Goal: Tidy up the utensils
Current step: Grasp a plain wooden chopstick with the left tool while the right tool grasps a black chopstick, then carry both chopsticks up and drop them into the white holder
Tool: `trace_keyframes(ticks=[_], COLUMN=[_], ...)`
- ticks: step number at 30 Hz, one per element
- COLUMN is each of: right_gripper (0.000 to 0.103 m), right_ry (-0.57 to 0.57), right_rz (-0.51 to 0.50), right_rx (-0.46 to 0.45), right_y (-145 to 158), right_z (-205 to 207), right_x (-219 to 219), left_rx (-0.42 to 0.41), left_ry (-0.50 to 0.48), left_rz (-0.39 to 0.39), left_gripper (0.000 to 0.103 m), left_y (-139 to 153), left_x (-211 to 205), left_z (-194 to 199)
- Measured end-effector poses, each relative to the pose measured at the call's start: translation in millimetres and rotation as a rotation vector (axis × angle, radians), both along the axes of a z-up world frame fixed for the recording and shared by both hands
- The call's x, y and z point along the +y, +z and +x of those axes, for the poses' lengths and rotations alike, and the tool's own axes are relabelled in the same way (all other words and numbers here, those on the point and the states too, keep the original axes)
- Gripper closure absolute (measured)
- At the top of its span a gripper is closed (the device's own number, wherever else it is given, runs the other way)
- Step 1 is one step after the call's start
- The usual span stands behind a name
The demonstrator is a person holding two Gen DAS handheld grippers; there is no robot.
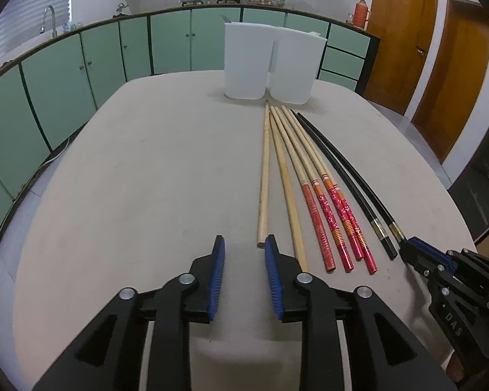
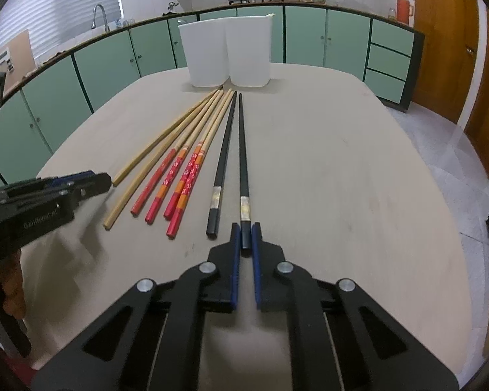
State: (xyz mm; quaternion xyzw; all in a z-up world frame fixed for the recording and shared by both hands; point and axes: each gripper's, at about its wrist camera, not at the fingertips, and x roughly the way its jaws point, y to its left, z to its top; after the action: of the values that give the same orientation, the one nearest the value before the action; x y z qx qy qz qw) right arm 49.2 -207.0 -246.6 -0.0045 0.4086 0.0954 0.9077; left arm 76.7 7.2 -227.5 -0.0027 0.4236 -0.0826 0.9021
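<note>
You have the chopsticks fanned out on the desk (image 2: 309,163) with their thin tips gathered just in front of the white holder (image 2: 226,55), so each stick already points at the two-part holder it probably belongs in, and their thick ends spread toward you where fingers can get at them one at a time. Your right gripper (image 2: 246,238) has its fingers pressed shut on the butt end of the right-hand black chopstick (image 2: 243,163), the stick farthest to the right of the holder's front; its twin, the other black chopstick (image 2: 223,159), lies loose just beside it. Gripping at the thick end looks sensible, since it leaves the tip free to lead into the holder. Your left gripper (image 1: 244,244) stands partly open and grips nothing, its right finger (image 1: 272,260) at the near end of the plain wooden chopstick (image 1: 264,179). Both grippers slope down toward the desk, aimed at the holder.
</note>
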Motion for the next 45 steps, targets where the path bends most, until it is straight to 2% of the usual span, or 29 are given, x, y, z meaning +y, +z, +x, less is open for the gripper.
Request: trace_keyframes(ticks=[12,15,21,27,33,40,45], right_gripper=[0.097,0.097,0.097,0.097,0.097,0.097,0.097], right_ry=[-0.043,-0.049,-0.053,-0.05,-0.053,-0.043,-0.021], right_rz=[0.061,0.069,0.067,0.053,0.052,0.064,0.091], right_rx=[-0.039,-0.054,-0.09,-0.141,-0.201,-0.275,-0.285], right_y=[13.5,18.1,28.8,47.6,75.0,117.5,146.0], right_z=[-1.2,-2.2,-4.9,-4.2,4.1,24.8,50.1], right_x=[-13.6,-16.3,-17.5,-19.9,-24.8,-34.2,-37.2], left_rx=[-0.008,-0.016,-0.041,-0.11,-0.211,-0.323,-0.382], left_ry=[0.002,0.012,0.01,0.005,-0.006,-0.008,-0.001], left_rz=[0.007,0.013,-0.017,-0.035,-0.052,-0.087,-0.106], left_gripper=[0.078,0.094,0.097,0.097,0.097,0.097,0.097], left_y=[-4.0,-5.5,1.7,28.8,70.2,116.9,143.5], left_x=[-13.1,-14.7,-13.0,-9.5,-5.6,-2.1,-0.9], left_z=[13.4,13.3,10.0,3.0,-1.2,11.7,31.8])
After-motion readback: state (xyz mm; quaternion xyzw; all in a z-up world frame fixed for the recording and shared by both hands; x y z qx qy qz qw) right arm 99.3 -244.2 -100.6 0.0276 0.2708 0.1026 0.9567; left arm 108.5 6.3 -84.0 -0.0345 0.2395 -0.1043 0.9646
